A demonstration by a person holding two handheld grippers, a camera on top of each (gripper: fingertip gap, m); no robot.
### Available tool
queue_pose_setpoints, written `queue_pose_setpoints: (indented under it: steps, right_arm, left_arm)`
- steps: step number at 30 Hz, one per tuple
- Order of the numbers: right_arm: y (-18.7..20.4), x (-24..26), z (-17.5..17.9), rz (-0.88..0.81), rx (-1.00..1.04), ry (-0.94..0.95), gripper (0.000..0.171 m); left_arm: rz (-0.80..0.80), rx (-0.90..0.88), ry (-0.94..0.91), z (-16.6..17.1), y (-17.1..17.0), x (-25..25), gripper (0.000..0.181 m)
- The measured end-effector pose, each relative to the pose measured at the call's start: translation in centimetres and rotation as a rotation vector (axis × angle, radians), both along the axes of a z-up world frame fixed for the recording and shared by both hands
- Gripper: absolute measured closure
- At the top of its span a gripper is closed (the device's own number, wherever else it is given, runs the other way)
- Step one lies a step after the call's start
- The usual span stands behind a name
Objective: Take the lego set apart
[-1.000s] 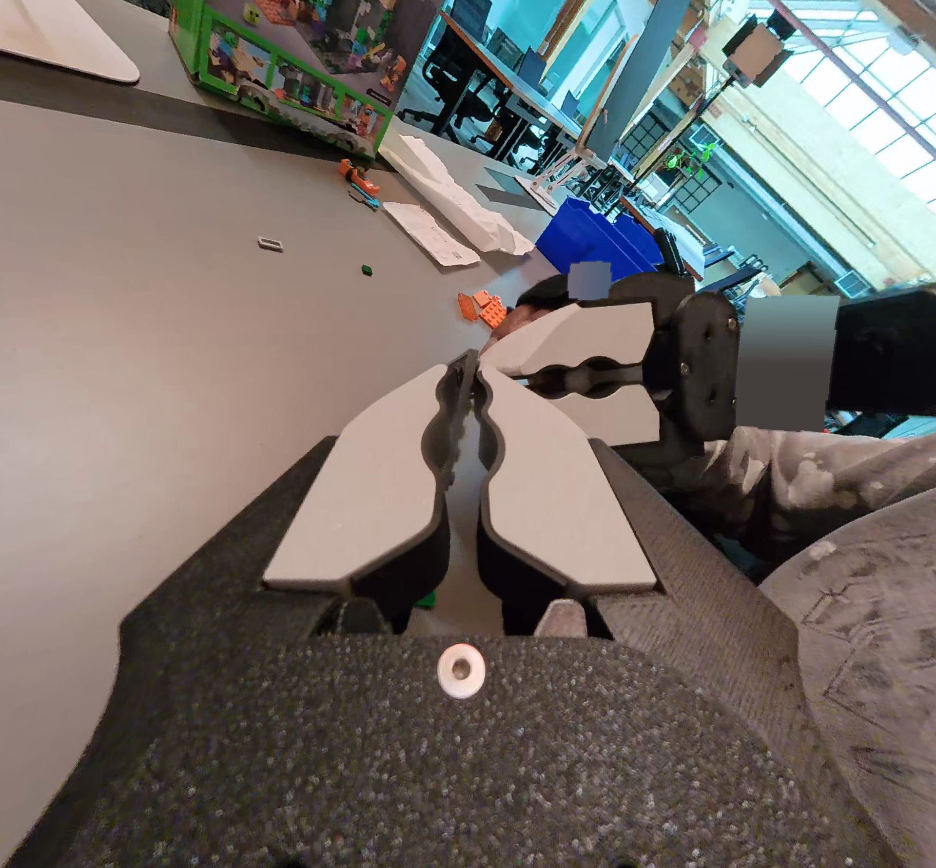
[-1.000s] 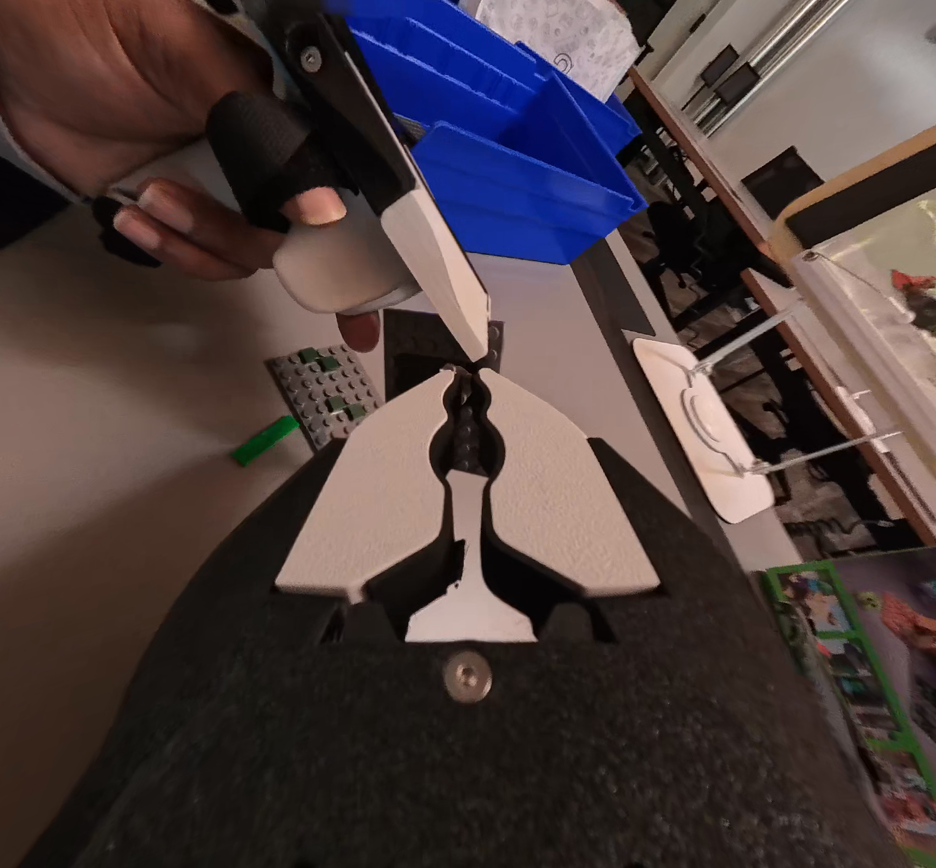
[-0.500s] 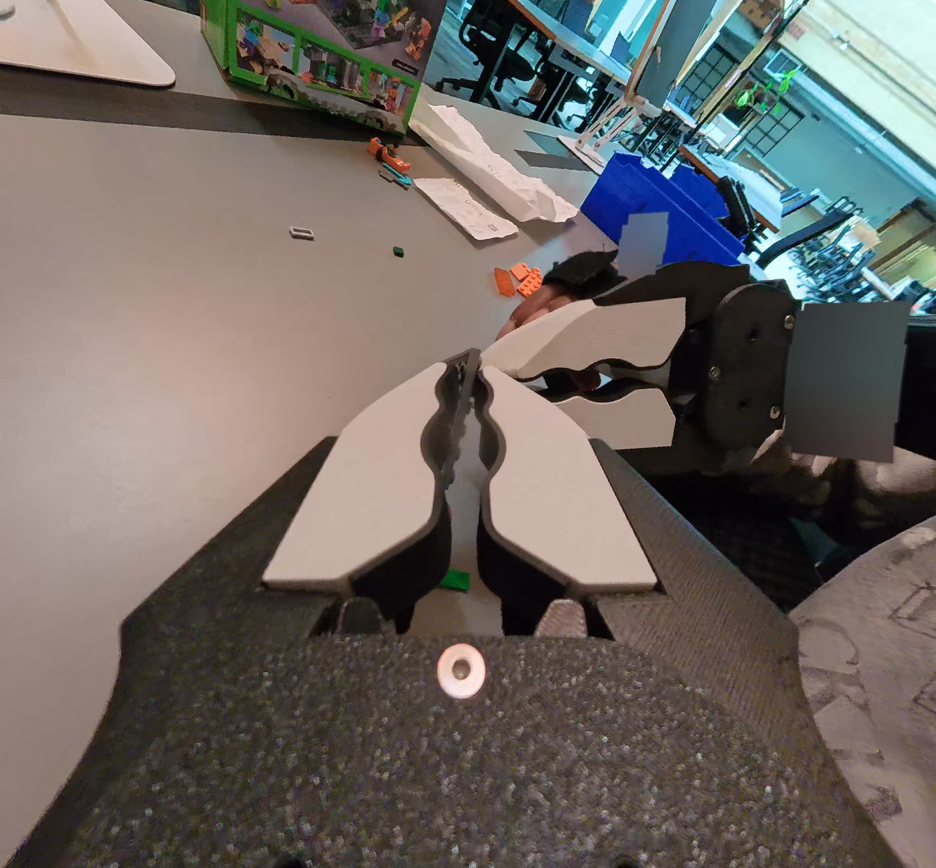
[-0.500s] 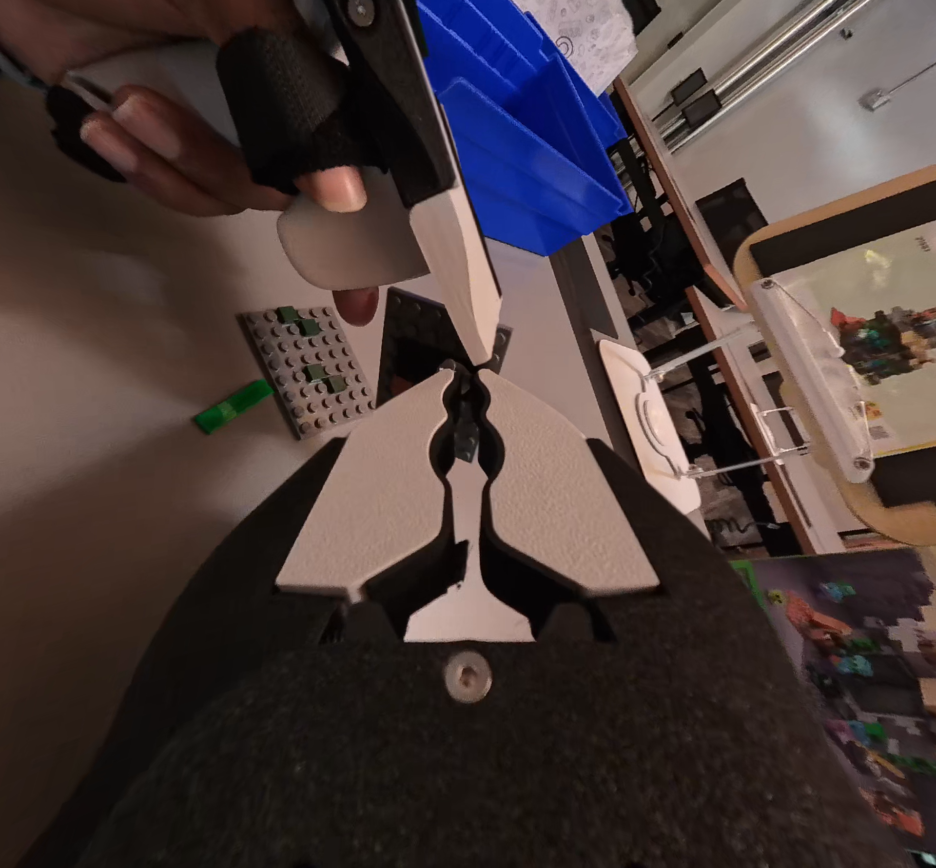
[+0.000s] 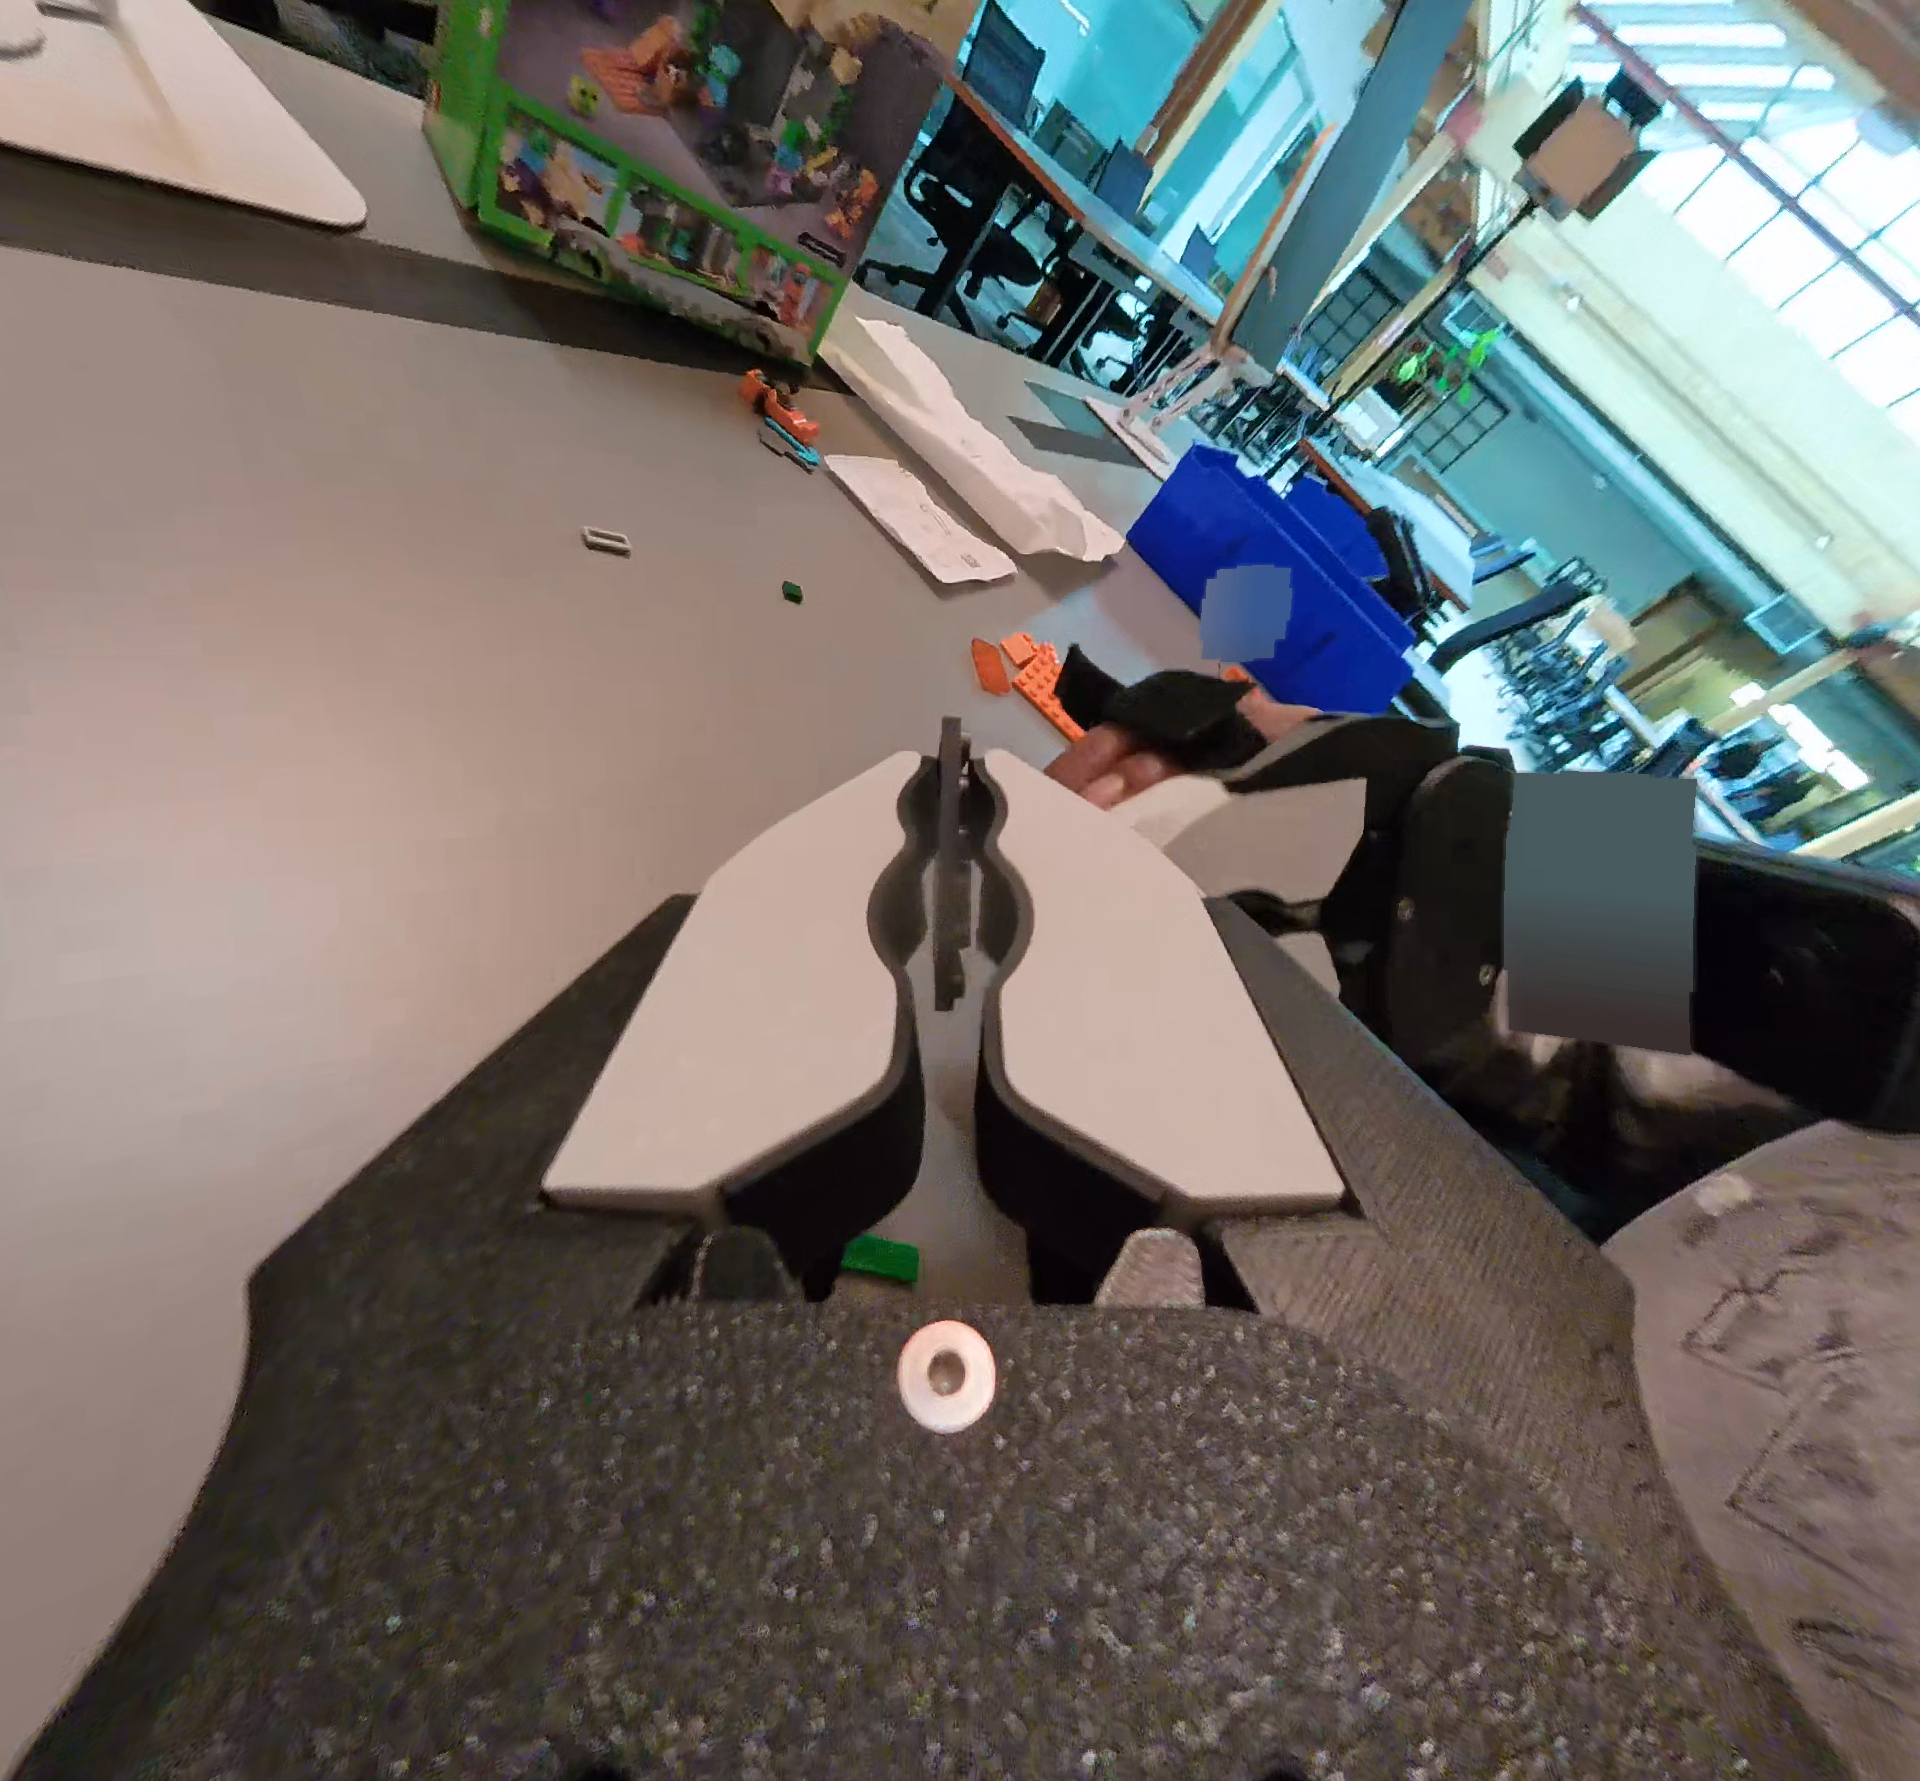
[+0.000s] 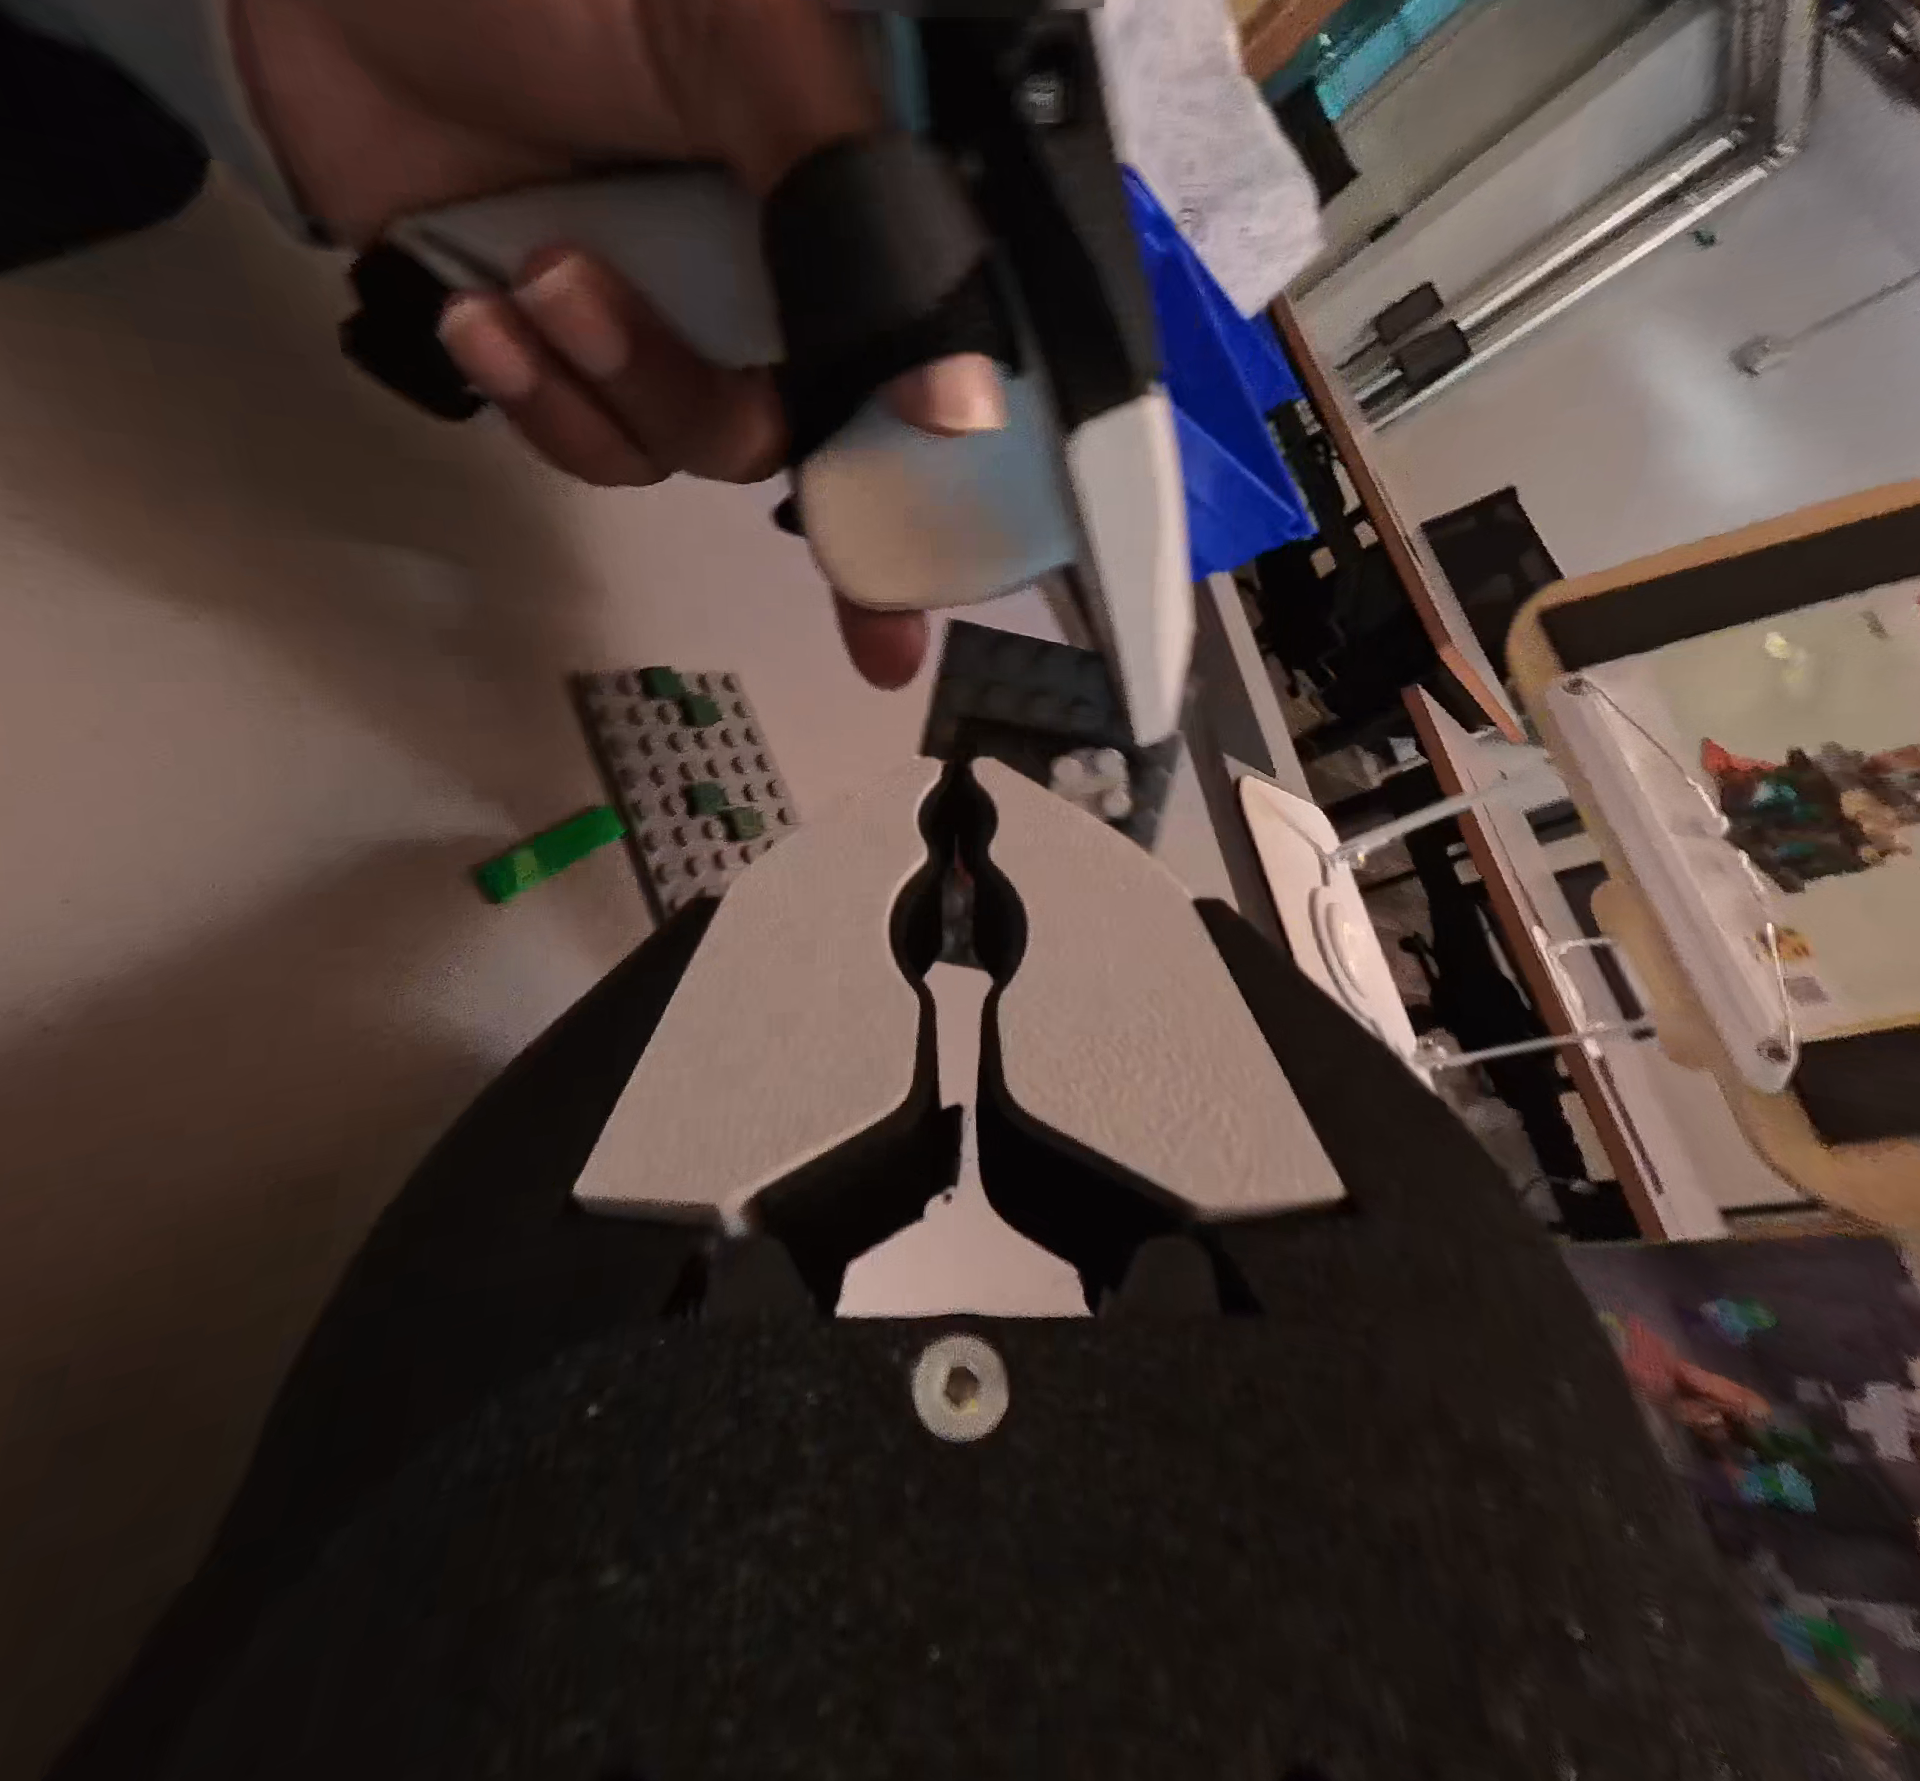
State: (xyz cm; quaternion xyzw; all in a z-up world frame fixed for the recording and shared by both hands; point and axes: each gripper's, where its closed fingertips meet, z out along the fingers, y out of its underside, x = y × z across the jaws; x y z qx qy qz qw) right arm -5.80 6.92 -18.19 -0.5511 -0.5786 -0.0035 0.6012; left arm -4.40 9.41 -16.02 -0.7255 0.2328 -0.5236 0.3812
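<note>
In the left wrist view my left gripper (image 5: pixel 951 765) is shut on a dark grey lego plate (image 5: pixel 950 858), seen edge-on and standing up between the pads. The right wrist view shows the same plate (image 6: pixel 1023 692) pinched by the left gripper's white finger (image 6: pixel 1138 609), with pale round pieces (image 6: pixel 1091 781) on its lower part. My right gripper (image 6: pixel 958 773) is shut, its tips just under the plate's corner. I cannot tell whether they touch it. In the left wrist view the right gripper (image 5: pixel 1226 812) sits to the right, partly behind my left finger.
A grey studded plate (image 6: pixel 686 786) with small green tiles and a green brick (image 6: pixel 545 858) lie on the table. Orange pieces (image 5: pixel 1023 671), papers (image 5: pixel 935 443), blue bins (image 5: pixel 1278 588), the set's box (image 5: pixel 686 90) and a white stand base (image 6: pixel 1330 910) lie around. Only a small space, under 4 cm, lies between the two pairs of fingers.
The dark plate that lay between the right gripper's pads is out of them, and those pads have come together. The right gripper drew away from the left tips. The left gripper keeps the plate.
</note>
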Motion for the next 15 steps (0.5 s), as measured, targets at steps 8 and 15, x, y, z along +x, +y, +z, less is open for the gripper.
queue_pose_setpoints:
  steps: [8, 15]
  right_arm:
    - [1.8, 1.2, 1.6, -0.095, -0.145, 0.206, 0.147]
    - [1.7, 1.2, 1.7, -0.105, -0.071, 0.164, 0.148]
  left_arm:
    - [0.015, 0.007, -0.037, 0.2, -0.1, 0.3, 0.176]
    - [-0.043, -0.074, -0.141, 0.9, -0.9, 0.6, 0.172]
